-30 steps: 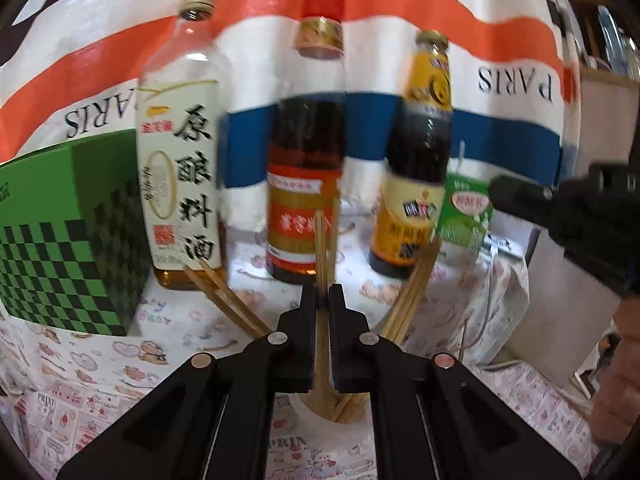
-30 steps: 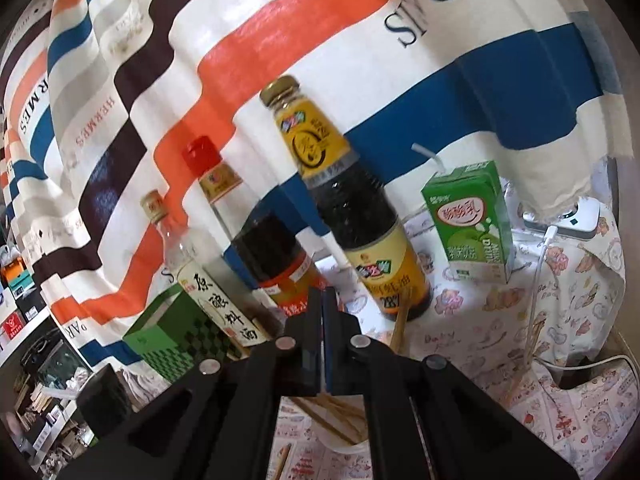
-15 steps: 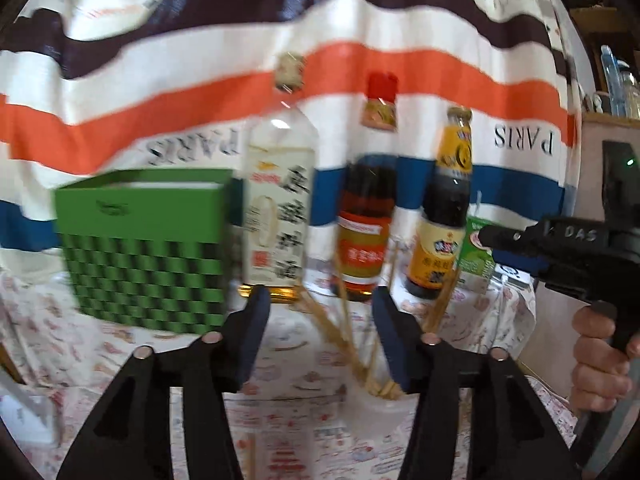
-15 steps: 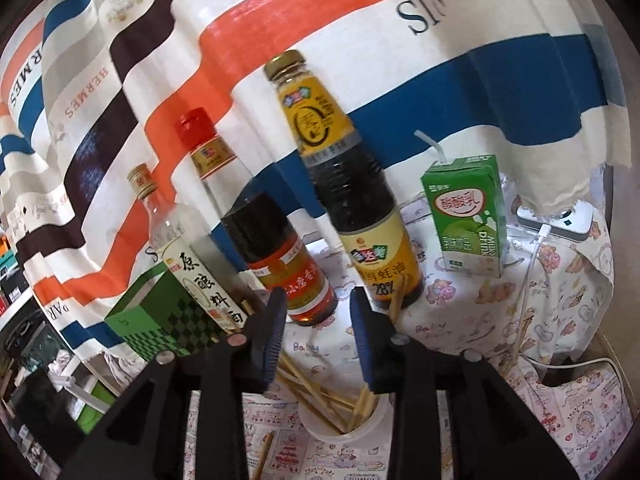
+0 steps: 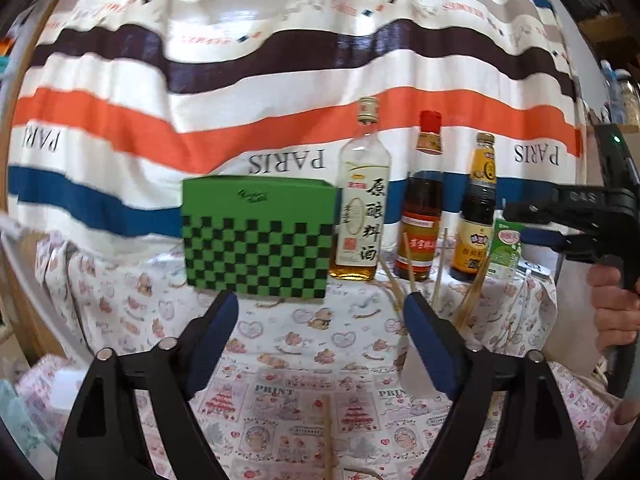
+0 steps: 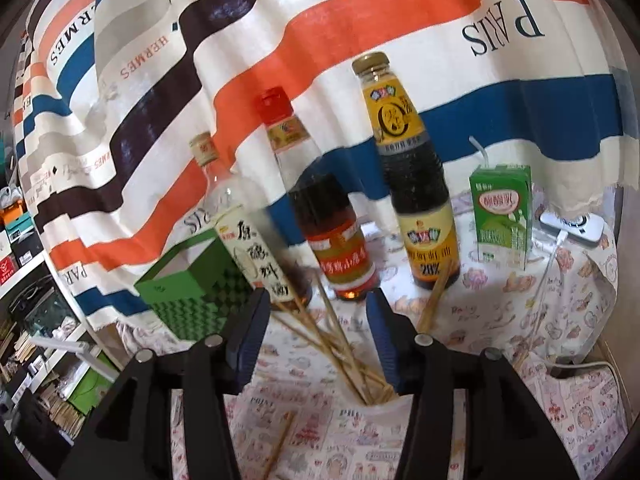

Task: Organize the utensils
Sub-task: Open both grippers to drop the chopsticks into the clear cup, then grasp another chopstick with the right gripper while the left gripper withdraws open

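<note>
Mostly the chopsticks (image 6: 340, 344) are already gathered: a fan of them stands in the white cup (image 6: 386, 410), leaning out in several directions, in front of the bottles. At least one loose chopstick (image 6: 280, 446) lies flat on the printed tablecloth (image 6: 500, 320), just beside the cup on its near side; the left view shows the same stick (image 5: 328, 436) below and between the left fingers. So, as I judge it, the task is well along, with that stick left to pick up and drop into the cup. Whether more lie out of view I cannot tell.

Both grippers hold nothing. The left gripper (image 5: 320, 308) has its fingers spread wide, hovering over the cloth to the left of the cup. The right gripper (image 6: 318, 304) is also spread, somewhat less widely, and sits above the cup with the chopsticks showing between its fingers without touching them.

Behind the cup stand three bottles: a clear one (image 5: 360, 216), a red-capped one (image 5: 422, 216) and a dark one with a yellow label (image 5: 478, 216). A green checked box (image 5: 256, 240) sits to their left, a green carton (image 6: 502, 212) to their right, all against a striped cloth (image 5: 280, 80).
</note>
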The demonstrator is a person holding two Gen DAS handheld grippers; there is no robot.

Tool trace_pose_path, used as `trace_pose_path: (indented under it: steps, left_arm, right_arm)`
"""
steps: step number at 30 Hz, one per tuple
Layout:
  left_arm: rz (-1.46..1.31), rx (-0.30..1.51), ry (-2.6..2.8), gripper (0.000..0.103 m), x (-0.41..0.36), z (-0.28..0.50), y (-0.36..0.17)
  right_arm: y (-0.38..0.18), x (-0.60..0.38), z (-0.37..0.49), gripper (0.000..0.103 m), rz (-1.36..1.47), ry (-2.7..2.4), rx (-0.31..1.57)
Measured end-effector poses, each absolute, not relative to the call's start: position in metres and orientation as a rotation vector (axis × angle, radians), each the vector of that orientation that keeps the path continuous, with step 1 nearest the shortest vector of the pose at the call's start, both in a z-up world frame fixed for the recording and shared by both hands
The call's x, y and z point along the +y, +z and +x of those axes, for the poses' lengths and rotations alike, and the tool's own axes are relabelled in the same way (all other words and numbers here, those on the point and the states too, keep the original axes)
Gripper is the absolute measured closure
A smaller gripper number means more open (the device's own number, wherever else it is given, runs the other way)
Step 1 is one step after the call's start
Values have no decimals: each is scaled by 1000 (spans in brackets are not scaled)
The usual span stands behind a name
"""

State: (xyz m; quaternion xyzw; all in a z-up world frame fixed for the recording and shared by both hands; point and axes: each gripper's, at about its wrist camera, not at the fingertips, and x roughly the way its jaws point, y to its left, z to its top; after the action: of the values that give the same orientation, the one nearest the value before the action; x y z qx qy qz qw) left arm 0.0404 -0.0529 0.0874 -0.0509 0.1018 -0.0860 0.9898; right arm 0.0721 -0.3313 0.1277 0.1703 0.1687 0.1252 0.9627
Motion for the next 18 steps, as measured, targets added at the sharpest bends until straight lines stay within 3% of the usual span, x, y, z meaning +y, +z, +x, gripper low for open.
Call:
trace_pose_path:
  steps: [5,14,18]
  left_arm:
    - [-135,249,-114,10,-42,50,64]
    - [-178,310,-25,10,-25,72,35]
    - [-198,315,-15,10,-22,72,33]
  right_arm:
    - [112,-360,61,48,338,256,422]
    - [43,-439,83,48,516,56,581]
    - [11,-467,103,55,595,-41,619]
